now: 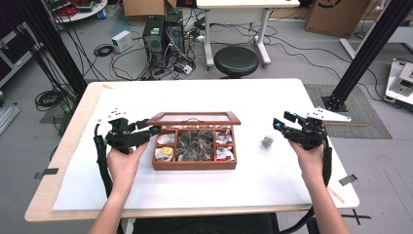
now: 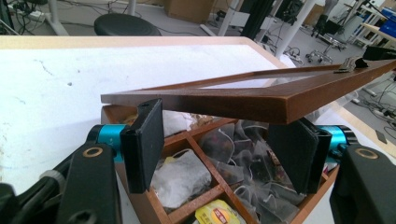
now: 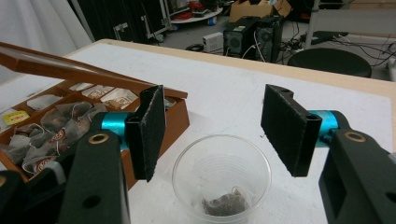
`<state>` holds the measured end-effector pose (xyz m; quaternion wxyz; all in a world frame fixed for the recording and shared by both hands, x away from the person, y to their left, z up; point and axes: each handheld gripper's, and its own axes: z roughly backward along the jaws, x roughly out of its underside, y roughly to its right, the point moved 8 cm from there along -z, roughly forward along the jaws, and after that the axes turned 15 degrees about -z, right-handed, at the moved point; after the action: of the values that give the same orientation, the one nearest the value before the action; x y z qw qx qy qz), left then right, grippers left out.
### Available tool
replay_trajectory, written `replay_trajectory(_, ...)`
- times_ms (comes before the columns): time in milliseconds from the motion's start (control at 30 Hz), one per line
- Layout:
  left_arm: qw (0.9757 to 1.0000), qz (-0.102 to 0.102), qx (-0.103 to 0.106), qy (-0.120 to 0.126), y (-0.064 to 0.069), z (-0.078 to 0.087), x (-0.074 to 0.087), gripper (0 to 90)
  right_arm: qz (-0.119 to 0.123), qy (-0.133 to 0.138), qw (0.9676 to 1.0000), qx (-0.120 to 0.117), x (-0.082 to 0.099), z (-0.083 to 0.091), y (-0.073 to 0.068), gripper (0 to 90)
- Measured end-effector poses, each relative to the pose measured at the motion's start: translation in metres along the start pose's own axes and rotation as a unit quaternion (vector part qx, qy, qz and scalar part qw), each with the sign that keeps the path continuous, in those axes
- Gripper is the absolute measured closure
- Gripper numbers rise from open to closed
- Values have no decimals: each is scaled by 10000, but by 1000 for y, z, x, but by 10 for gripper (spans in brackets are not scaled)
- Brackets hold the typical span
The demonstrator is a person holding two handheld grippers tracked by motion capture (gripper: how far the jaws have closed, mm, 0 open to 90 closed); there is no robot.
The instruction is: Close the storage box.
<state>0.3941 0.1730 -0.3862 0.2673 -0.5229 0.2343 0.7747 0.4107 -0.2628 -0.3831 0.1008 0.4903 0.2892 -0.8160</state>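
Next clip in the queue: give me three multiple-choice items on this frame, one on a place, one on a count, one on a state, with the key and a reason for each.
1. Where does the clear plastic cup stand relative to the wooden tea box?
A. inside the box
B. on the table, apart from the box on the right gripper's side
C. on the box's lid

2. How many tea bags lie in the cup?
A. none
B. one
C. four

3. How is the box's lid?
A. shut flat
B. taken off and lying on the table
C. raised at an angle over the compartments

Key: 1 B, the high view shows the cup on the white table between the box and the right gripper. 2 B, the right gripper view shows a single tea bag at the cup's bottom. 3 C, the left gripper view shows the lid tilted above the open compartments.
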Motion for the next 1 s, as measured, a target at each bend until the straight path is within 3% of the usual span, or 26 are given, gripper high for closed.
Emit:
replay_trajectory(233,10000,36,70,11,4,1,5,372,16,16,10000,8,-1,0,1,410)
replay_trajectory(1000,9996,-267,100,-79,14,7,22,373,20,22,10000,8,0,0,1,410)
